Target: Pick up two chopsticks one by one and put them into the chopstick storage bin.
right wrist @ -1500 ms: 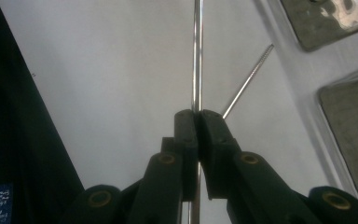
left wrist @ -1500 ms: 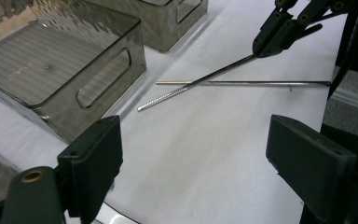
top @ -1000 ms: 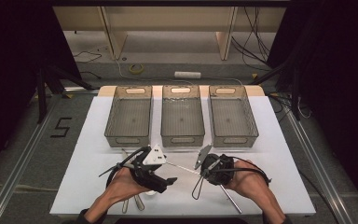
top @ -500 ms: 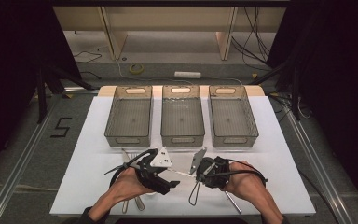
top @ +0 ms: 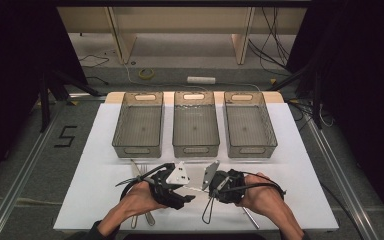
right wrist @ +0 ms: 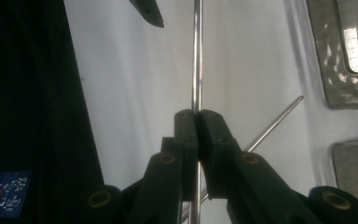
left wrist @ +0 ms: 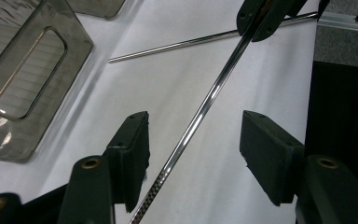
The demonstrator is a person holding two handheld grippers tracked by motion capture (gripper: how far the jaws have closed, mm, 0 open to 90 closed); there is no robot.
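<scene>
My right gripper [right wrist: 196, 122] is clamped on a thin steel rod [right wrist: 196, 60], the jaws pressed together around it partway along its length. In the high view that rod [top: 196, 189] runs across the near middle of the table [top: 305, 150] toward my left hand, held just off the white surface. Its long axis passes straight through the gap of my left gripper [left wrist: 193, 140]: in the left gripper view the rod [left wrist: 200, 114] slants up from between my pads to where the right gripper [left wrist: 265, 18] holds it farther along. The left pads stand apart on either side of the shaft and neither touches it, though these jaws have just been closing in on it. So the left gripper is the one placed to take the free end, and I judge that the closing must meet the rod squarely across its axis. A second rod [left wrist: 200, 42] lies flat on the table beyond, and the three grey bins [top: 195, 125] sit in a row farther back.

Against the picture from a second ago, my hands sit closer together and nearer to me, and the left gripper has come around the rod's end.
</scene>
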